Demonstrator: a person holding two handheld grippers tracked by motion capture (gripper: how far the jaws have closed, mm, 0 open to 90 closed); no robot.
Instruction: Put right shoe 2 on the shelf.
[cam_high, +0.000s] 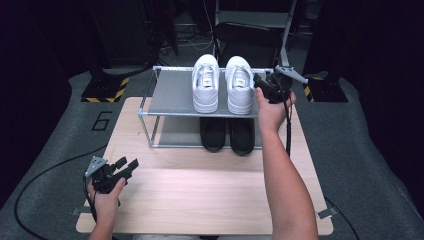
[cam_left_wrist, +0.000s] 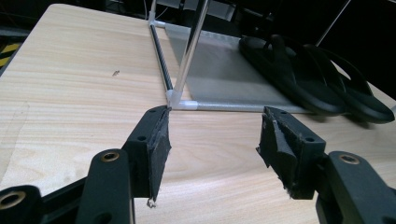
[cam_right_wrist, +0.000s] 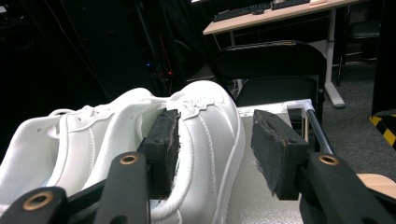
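Observation:
Two white sneakers stand side by side on the top shelf of a small metal rack (cam_high: 170, 92): a left one (cam_high: 205, 82) and a right one (cam_high: 239, 84). My right gripper (cam_high: 261, 82) is at the right sneaker's outer side. In the right gripper view its jaws (cam_right_wrist: 212, 144) stand open, with the sneaker's side (cam_right_wrist: 210, 126) and grey shelf fabric in the gap and no pad pressing. A pair of black sandals (cam_high: 227, 135) lies on the lower shelf. My left gripper (cam_high: 126, 164) is open and empty low over the table's near left, facing the rack's corner post (cam_left_wrist: 184, 65) and the sandals (cam_left_wrist: 299, 79).
The rack sits at the far half of the wooden table (cam_high: 210, 200). A black folding chair (cam_high: 247, 40) stands just behind it. Dark floor with yellow-black striped bases (cam_high: 105, 92) surrounds the table. My right forearm crosses the table's right half.

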